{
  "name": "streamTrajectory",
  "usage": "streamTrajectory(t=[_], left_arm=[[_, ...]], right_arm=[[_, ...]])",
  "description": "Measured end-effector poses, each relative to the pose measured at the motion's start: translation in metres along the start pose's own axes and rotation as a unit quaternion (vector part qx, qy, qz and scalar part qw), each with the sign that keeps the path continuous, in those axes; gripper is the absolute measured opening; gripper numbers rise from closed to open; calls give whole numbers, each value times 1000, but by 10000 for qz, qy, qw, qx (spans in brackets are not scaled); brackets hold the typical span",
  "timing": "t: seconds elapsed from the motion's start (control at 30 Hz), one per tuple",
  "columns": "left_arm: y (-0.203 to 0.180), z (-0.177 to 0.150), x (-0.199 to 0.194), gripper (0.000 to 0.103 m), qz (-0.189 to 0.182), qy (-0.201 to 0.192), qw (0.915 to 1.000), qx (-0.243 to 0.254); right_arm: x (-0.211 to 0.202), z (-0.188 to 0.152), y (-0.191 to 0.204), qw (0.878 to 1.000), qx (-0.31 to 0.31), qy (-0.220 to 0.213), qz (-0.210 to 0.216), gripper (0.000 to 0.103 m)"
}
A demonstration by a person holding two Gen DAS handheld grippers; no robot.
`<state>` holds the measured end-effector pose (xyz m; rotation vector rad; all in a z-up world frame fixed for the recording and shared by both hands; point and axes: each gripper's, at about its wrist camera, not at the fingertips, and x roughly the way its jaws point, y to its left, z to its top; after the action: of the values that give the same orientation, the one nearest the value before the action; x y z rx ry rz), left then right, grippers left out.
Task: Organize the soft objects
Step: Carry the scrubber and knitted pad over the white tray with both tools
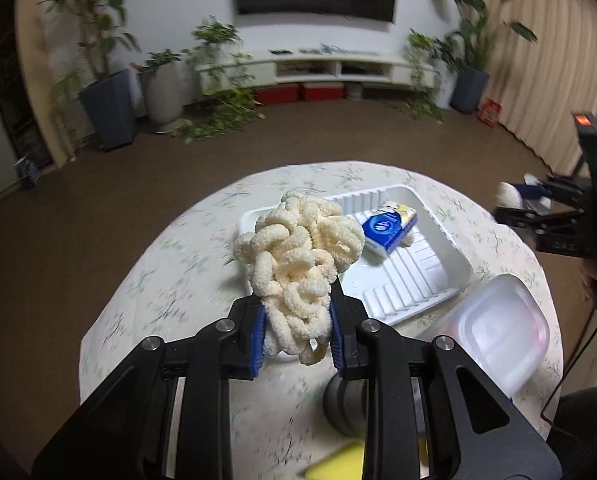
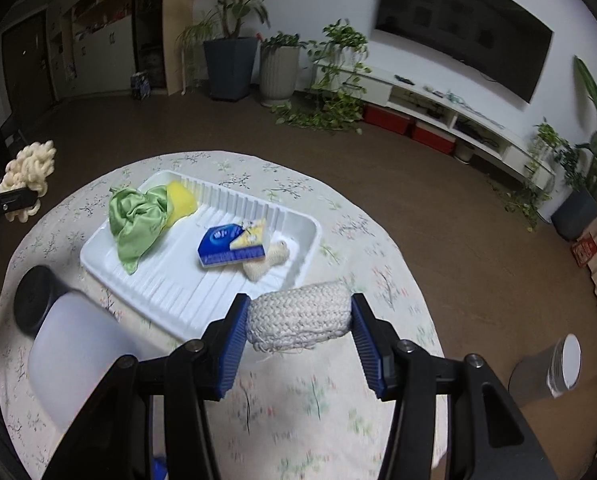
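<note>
My left gripper (image 1: 297, 312) is shut on a cream chenille loop bundle (image 1: 298, 248) and holds it above the round table, near the white tray (image 1: 450, 276); the bundle also shows in the right wrist view (image 2: 28, 174). My right gripper (image 2: 298, 320) is shut on a white knitted roll (image 2: 300, 318), held above the table just in front of the tray (image 2: 170, 300). In the tray lie a green cloth (image 2: 136, 220), a yellow sponge (image 2: 180, 198), a blue tissue pack (image 2: 232, 246) and a cream knitted piece (image 2: 268, 264).
A translucent plastic container (image 1: 498, 332) and a dark round object (image 2: 34, 300) stand on the flowered tablecloth (image 2: 298, 408). A yellow sponge (image 1: 338, 464) lies at the table's near edge. A grey bin (image 2: 550, 372) stands on the floor at right.
</note>
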<state>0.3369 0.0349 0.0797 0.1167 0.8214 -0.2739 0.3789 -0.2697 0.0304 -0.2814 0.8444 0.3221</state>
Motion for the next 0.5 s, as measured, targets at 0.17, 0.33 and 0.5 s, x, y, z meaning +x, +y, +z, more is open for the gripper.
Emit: streamTrajectory(t=[0.17, 0.33, 0.5], left_arm=[[-18, 27, 32, 23, -211, 283, 9986, 402], [-33, 39, 62, 23, -337, 515, 9963, 607], [-42, 48, 93, 23, -430, 978, 9903, 887]], right_arm=[[35, 23, 11, 9992, -288, 255, 131, 53], [59, 39, 22, 9975, -495, 432, 261, 53], [79, 46, 26, 9955, -526, 621, 491, 53]])
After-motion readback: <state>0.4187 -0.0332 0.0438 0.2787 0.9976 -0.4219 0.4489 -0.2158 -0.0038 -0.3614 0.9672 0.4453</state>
